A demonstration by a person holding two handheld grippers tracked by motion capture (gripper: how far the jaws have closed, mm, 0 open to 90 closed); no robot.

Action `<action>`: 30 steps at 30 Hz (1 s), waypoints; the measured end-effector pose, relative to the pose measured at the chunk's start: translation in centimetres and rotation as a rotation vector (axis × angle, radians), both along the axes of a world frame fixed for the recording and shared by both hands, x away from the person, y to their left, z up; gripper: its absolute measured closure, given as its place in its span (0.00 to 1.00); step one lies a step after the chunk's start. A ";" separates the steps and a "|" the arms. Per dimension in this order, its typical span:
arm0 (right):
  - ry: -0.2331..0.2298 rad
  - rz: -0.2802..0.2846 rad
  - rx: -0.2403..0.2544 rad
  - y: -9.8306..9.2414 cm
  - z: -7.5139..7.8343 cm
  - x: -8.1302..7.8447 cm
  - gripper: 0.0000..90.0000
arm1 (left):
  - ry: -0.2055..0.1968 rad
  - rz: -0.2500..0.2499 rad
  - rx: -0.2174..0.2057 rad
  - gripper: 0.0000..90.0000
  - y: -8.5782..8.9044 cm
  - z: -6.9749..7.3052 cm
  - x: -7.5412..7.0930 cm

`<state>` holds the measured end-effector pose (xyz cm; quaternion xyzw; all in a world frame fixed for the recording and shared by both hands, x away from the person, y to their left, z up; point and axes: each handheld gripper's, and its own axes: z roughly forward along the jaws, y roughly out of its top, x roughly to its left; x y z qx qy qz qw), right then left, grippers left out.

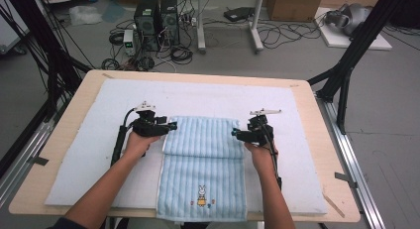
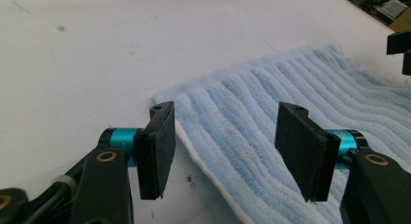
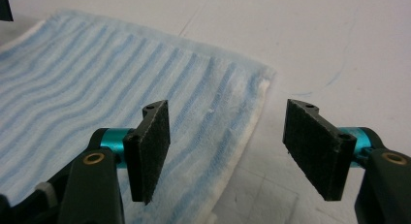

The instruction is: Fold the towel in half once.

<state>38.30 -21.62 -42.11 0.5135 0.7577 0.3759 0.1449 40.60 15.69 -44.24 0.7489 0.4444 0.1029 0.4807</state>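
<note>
A light blue striped towel [image 1: 203,164] lay folded on a pale blue mat [image 1: 99,140] that covered most of a wooden table [image 1: 327,140]; its upper layer was doubled back over the lower part, and its near end, with a small rabbit picture [image 1: 201,196], hung a little past the table's front edge. The left gripper [image 1: 171,126] sat at the folded towel's far left corner, held in the person's left hand [image 1: 137,142], and the right gripper [image 1: 236,134] sat at the far right corner in the right hand [image 1: 260,150]. In the left gripper view, the left gripper [image 2: 225,146] stood wide open with nothing between its pads, one pad over the bare mat [image 2: 97,64] just beside the towel's edge and the other over the towel [image 2: 271,117]. In the right gripper view, the right gripper [image 3: 228,146] was likewise wide open and empty, straddling the towel's [image 3: 97,83] white-hemmed side edge, with one pad above the cloth and the other above the mat [image 3: 339,49]. Whether either gripper's pads touched the cloth was hard to judge; they seemed to hover just above it. On the floor beyond the table stood computer towers [image 1: 156,16] among cables.
</note>
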 end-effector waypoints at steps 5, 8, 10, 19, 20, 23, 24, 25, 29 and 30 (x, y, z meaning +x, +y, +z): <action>0.023 0.049 -0.109 1.7 -0.9 0.8 0.50 | 0.011 -0.029 0.093 0.54 -1.1 -1.0 0.1; 0.031 0.074 -0.175 2.4 -1.5 1.1 0.62 | -0.022 -0.047 0.154 0.75 -1.1 -0.9 0.0; 0.027 0.074 -0.179 2.4 -1.4 1.1 0.74 | -0.009 -0.061 0.142 0.90 -0.9 -0.9 0.0; -0.019 0.090 -0.151 2.1 -0.3 1.1 0.95 | -0.039 -0.043 0.006 0.97 0.0 0.5 -0.3; -0.026 0.089 -0.136 1.9 0.0 0.9 0.95 | -0.047 -0.046 -0.010 0.97 0.2 0.9 -0.5; -0.047 0.103 -0.112 1.5 0.8 0.1 0.95 | -0.062 -0.077 -0.050 0.97 0.7 1.9 -1.1; -0.058 0.110 -0.106 1.4 1.1 -0.3 0.95 | -0.067 -0.089 -0.060 0.97 0.8 2.2 -1.3; -0.068 0.116 -0.099 1.3 1.5 -0.7 0.95 | -0.075 -0.100 -0.067 0.97 0.9 2.5 -1.7; -0.133 0.145 -0.050 0.9 3.1 -2.9 0.95 | -0.120 -0.134 -0.107 0.97 1.1 3.7 -3.5; -0.143 0.152 -0.041 0.8 3.3 -3.3 0.95 | -0.131 -0.138 -0.120 0.97 1.2 3.9 -4.0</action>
